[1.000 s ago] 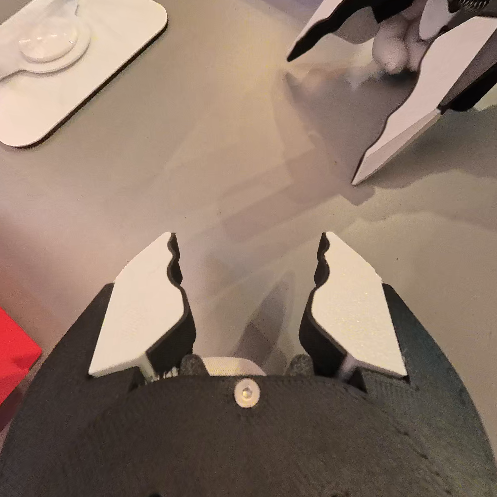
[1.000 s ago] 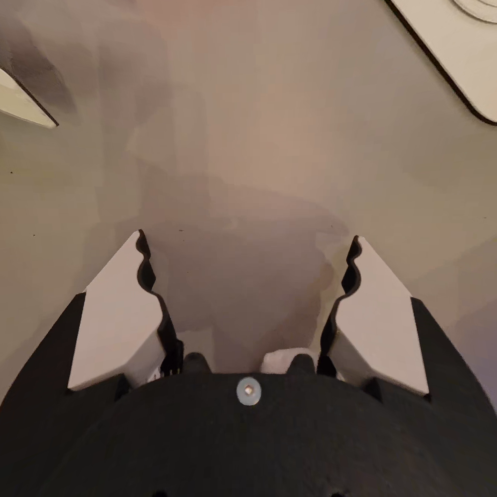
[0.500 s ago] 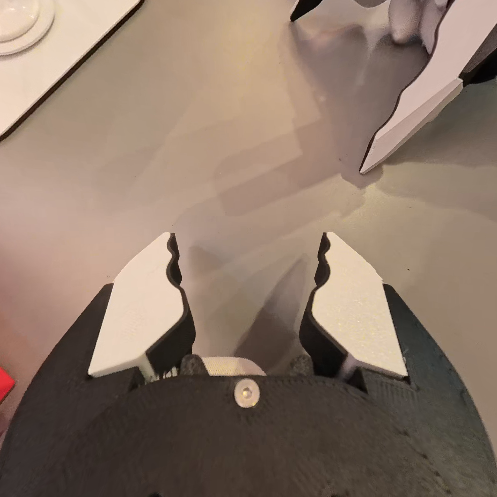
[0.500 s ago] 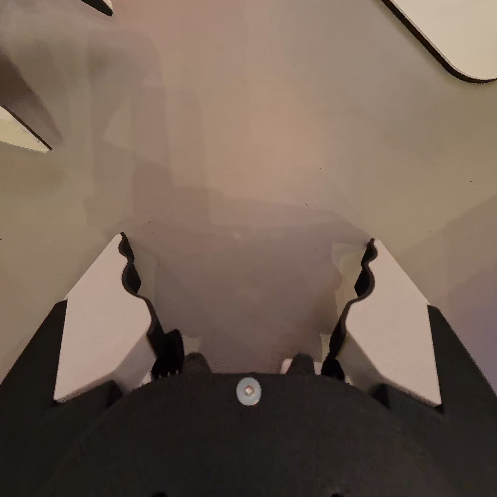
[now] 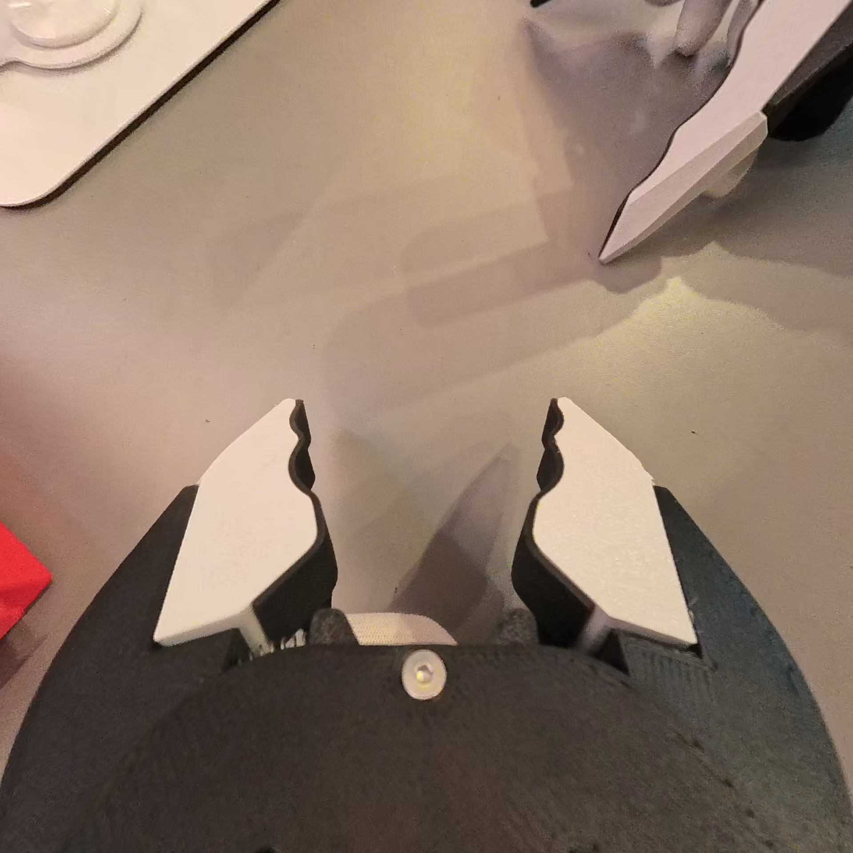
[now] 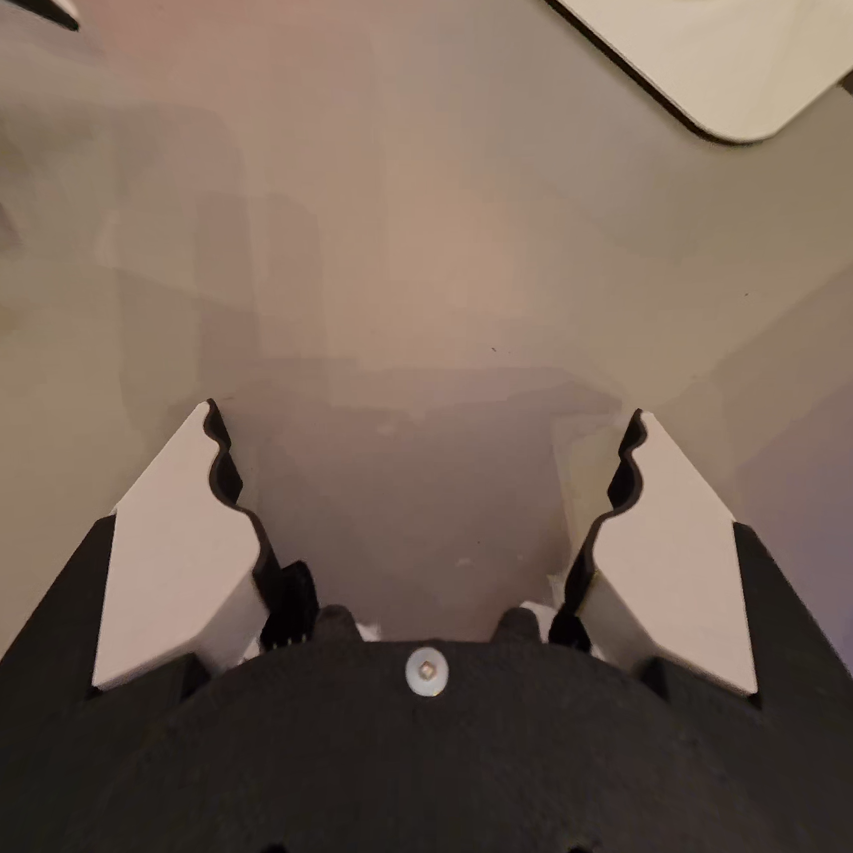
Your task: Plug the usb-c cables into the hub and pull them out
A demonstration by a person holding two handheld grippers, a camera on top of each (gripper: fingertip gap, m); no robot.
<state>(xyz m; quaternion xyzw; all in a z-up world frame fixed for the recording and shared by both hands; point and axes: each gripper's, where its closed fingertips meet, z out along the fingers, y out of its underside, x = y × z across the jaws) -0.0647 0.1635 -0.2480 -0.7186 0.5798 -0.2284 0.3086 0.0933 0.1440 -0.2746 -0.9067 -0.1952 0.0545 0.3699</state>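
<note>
Cables and hub are nowhere to be seen in either view, so where they lie cannot be told; only bare grey bench (image 5: 369,231) fills the middle of both. The left hand-held gripper (image 5: 427,406) hovers low over that bench with its 2 fingers spread wide and nothing between them, which suits a tool that has nothing to carry yet. The right hand-held gripper (image 6: 422,411) is likewise spread wide and empty above the bench; in the left wrist view 1 of its white fingers (image 5: 683,171) reaches in from the upper right, its tip close to the surface, though whether it touches cannot be told. A white board with a dark edge (image 5: 69,115) lies at the far left, a clear domed piece (image 5: 60,23) on it, and its corner (image 6: 720,60) shows in the right wrist view. A red thing (image 5: 14,581) sits at the left edge. Judging from this, neither plugging nor pulling is under way; both tools seem parked apart, ready to reach.
</note>
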